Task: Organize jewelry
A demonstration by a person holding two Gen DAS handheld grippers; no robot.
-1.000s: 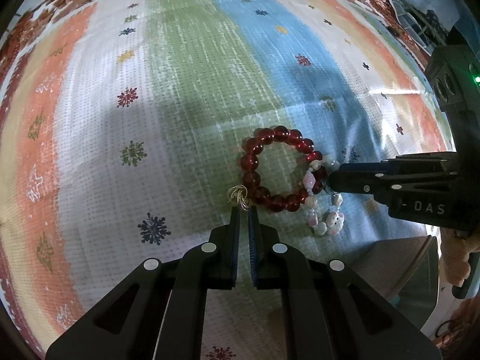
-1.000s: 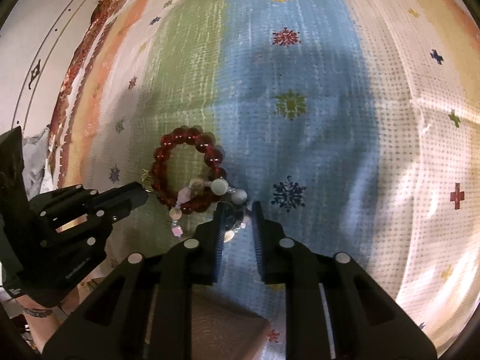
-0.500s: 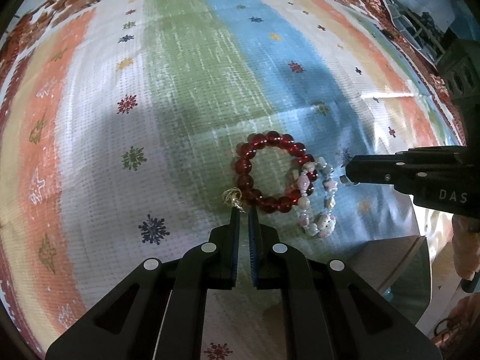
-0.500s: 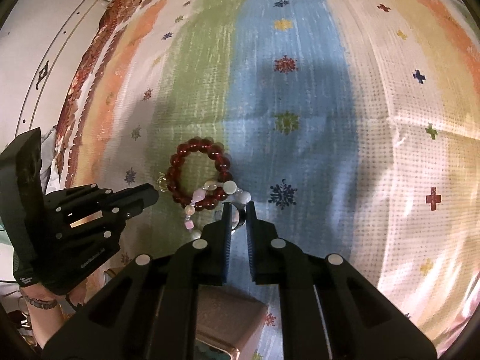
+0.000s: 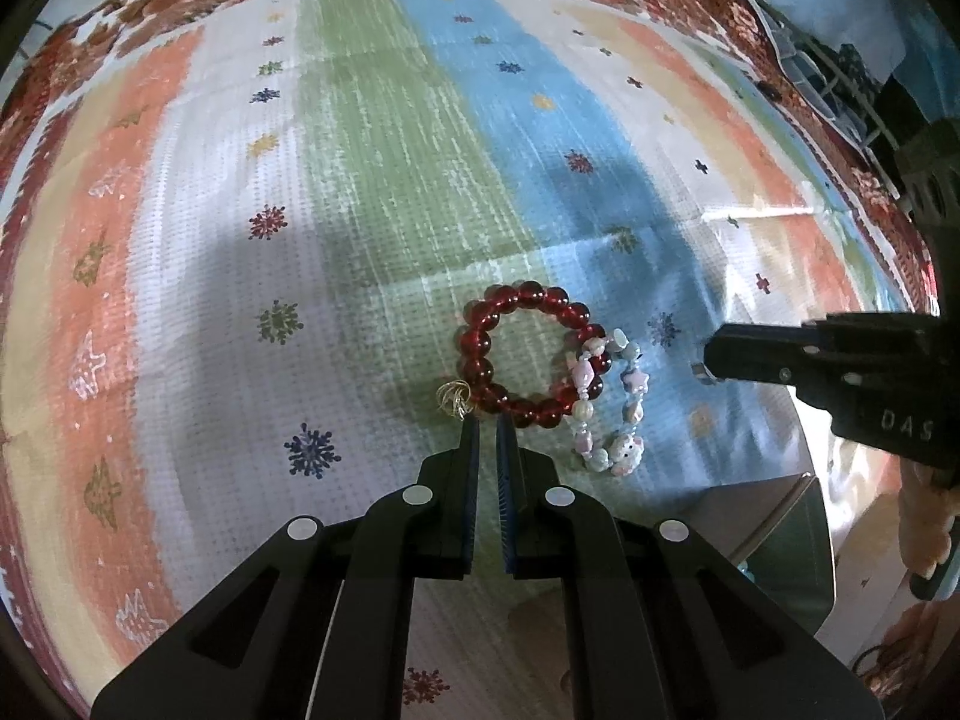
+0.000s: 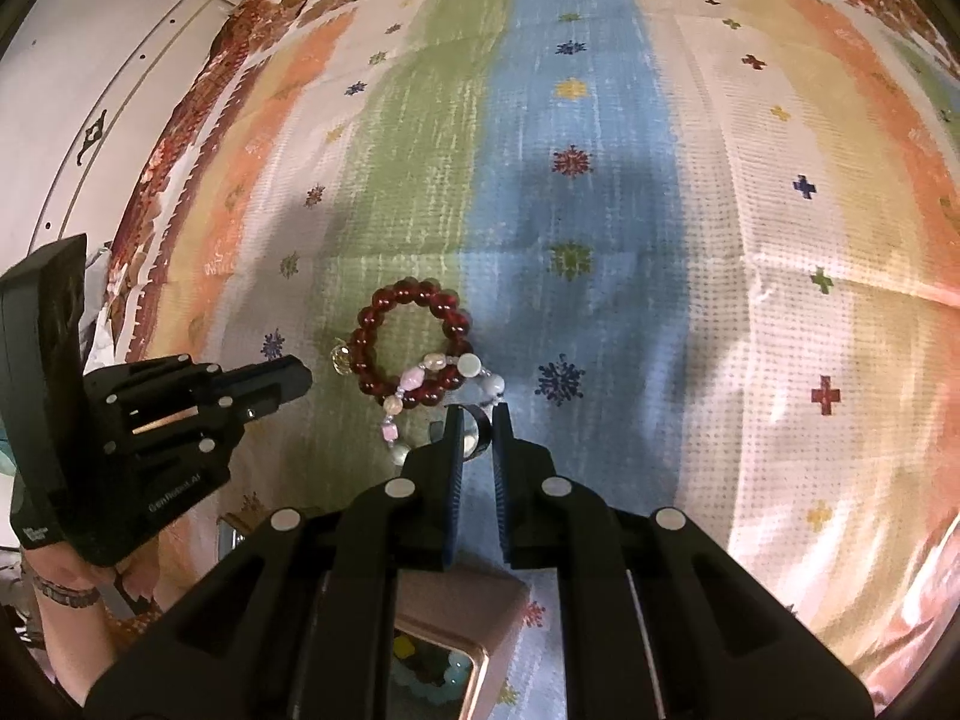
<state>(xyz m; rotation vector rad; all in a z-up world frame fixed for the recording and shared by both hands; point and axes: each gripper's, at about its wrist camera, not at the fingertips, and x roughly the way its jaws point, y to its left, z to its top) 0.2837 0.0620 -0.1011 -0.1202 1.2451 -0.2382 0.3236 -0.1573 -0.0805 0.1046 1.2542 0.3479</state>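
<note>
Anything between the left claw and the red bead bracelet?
Nothing visible. The left claw sits at the red bead bracelet's near edge. A small gold charm lies just left of the tips, and the pastel bead bracelet overlaps the red one's right side, so it may drag along.

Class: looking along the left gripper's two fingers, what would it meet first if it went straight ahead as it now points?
Probably the red bead bracelet: its near edge lies just beyond the left gripper. Height above the cloth is unclear.
</note>
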